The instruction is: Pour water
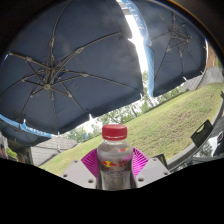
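Note:
A clear plastic water bottle with a red cap and a red-printed label stands upright between my fingers. My gripper is shut on the bottle, its magenta pads pressing both sides of the body. The bottle is lifted, with sky, grass and umbrellas behind it. Its lower part is hidden below the fingers.
Two large dark patio umbrellas spread overhead, seen from beneath, with bright sky between them. A green lawn slopes behind the bottle, with trees at its far edge. A grey paved surface lies to the left.

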Demonstrator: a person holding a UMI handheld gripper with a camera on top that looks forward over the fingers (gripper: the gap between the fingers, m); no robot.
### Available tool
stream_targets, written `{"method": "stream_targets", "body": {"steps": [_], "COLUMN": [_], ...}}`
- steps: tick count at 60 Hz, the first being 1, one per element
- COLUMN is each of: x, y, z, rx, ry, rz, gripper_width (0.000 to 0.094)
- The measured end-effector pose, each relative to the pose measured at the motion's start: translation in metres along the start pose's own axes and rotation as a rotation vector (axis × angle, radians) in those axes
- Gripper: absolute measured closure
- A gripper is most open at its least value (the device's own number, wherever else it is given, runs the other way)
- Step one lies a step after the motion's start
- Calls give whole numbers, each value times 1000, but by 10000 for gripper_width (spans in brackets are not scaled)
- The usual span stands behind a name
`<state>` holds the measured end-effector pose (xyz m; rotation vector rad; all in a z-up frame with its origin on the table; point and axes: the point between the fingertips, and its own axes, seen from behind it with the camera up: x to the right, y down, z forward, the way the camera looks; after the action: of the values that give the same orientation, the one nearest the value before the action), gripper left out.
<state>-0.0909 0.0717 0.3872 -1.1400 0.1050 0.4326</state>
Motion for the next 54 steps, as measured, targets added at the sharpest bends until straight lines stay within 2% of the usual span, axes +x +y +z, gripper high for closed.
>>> {"method": "stream_targets", "body": {"steps": [5, 14, 16, 18, 37, 44, 46, 47, 49, 54], "x": [54, 153, 174, 189, 236, 233, 233, 234, 233, 234], "y": [26, 124, 153, 157, 211, 216, 215, 199, 215, 214], "z": [-7, -30, -34, -38, -50, -48, -47, -58, -48, -51], "rx": [-47, -301, -339, -367, -488, -471, -469, -465, -467, -493], "ry": [76, 120, 139, 156, 180, 144, 148, 150, 161, 171], "rz": [-205, -315, -330, -348, -285, -334, -339, -337, -337, -340], "gripper_width": [542, 534, 534, 535, 535, 533, 515, 515, 485, 404]}}
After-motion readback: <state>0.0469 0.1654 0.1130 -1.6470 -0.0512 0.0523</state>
